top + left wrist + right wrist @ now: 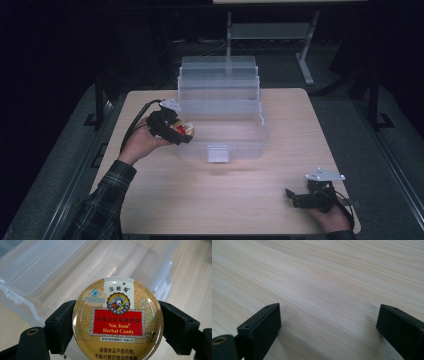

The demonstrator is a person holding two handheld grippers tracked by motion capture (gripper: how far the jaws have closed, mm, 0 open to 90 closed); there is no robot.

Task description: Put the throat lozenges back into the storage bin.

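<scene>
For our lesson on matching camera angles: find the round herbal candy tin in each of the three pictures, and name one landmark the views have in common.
High view: the candy tin sits left of centre, clamped in the left gripper at the clear plastic box's left wall.
Left gripper view: the tin is at bottom centre, squeezed between the two black jaws, box behind.
Right gripper view: not in it.
Shared landmark: the pale wooden table.

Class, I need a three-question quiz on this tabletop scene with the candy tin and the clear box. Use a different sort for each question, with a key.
1. True or false: the left tongs hold the candy tin.
2. Which describes the right tongs? A: shut on a lid; B: open above bare table; C: inside the clear box.
3. Fill in: the tin is held beside the box's ____ side in the high view.

Key: 1 true; 2 B; 3 left.
</scene>
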